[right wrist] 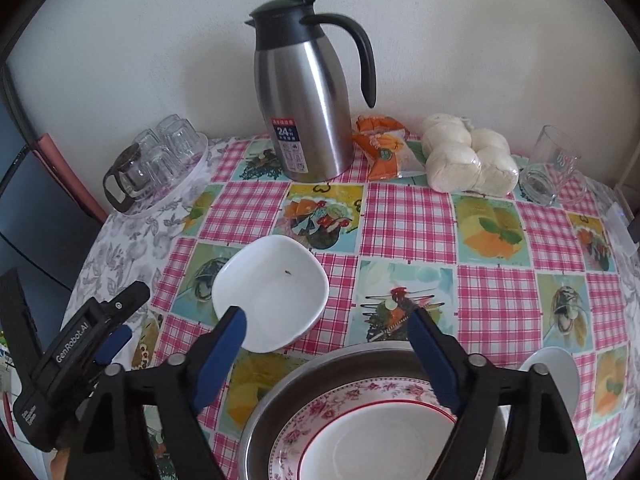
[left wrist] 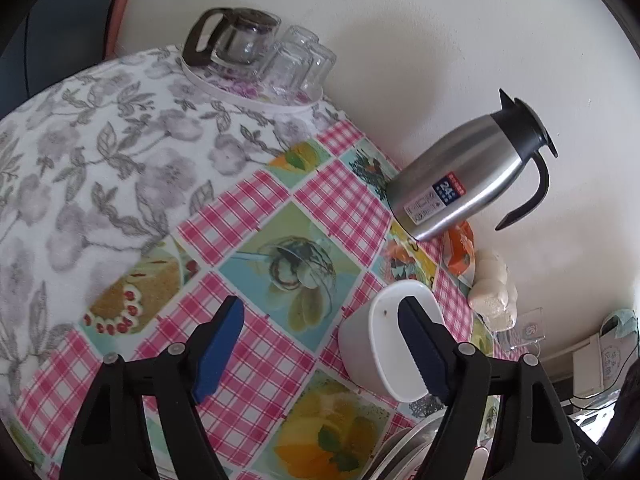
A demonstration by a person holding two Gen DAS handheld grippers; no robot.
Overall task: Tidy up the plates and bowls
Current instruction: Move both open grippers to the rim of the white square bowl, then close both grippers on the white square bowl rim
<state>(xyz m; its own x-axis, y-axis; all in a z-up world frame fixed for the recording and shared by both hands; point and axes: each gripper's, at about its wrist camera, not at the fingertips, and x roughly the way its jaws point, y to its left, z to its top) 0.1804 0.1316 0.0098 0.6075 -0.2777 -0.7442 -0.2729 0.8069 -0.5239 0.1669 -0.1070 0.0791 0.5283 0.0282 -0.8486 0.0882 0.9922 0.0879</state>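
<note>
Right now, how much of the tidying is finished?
Done: a floral plate sits inside the metal basin. In hand: nothing; both tongs, left and right, are open. Left: the square white bowl and a small white dish on the tablecloth.

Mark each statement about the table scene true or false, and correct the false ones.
1. The steel thermos jug stands upright near the wall. True.
2. The square white bowl is full of soup. False: it holds only a tiny dark speck.
3. The floral plate sits inside a metal basin. True.
4. The left gripper has its jaws shut on the bowl. False: they stand open, apart from each other.
5. The drinking glasses stand mouth-down on a tray beside a glass pot. True.
6. The right gripper grips the plate. False: its jaws are open above it.
</note>
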